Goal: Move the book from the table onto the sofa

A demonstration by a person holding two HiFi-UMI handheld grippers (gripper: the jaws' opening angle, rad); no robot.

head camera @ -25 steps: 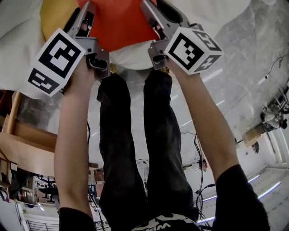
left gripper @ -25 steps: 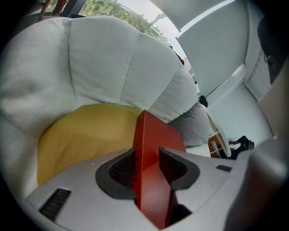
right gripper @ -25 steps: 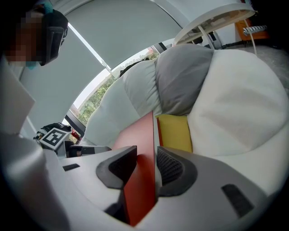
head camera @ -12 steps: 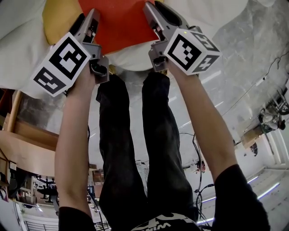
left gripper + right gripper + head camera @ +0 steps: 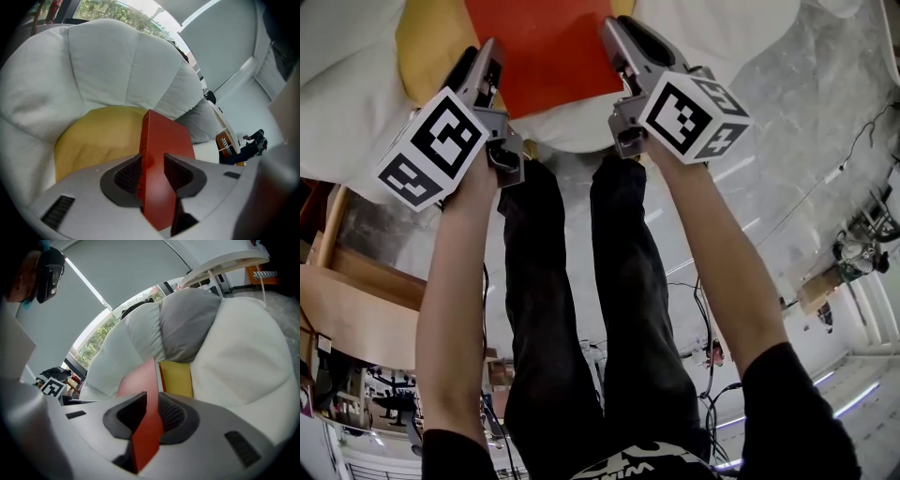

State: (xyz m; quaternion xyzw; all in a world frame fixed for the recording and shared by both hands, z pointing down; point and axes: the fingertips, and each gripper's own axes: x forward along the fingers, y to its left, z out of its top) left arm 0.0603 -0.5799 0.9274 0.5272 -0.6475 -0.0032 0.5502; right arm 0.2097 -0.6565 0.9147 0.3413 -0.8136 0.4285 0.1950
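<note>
Hanging between two claws, the red book [image 5: 546,47] lies flat over the sofa [image 5: 108,61] seat, above a yellow cushion [image 5: 89,140]; whether it rests on it I cannot tell. The left claw [image 5: 152,173] clamps the book's left edge, pads pressed on both covers. The right claw [image 5: 149,414] has the right edge between its pads and is closing on it, gap narrow. A grey cushion [image 5: 187,324] sits on the far right. The person's legs [image 5: 581,328] stand on the pale floor [image 5: 806,141] nearby.

Head camera steeply down, jaw-mounted cameras close, forward, all sharing book [image 5: 546,47]
</note>
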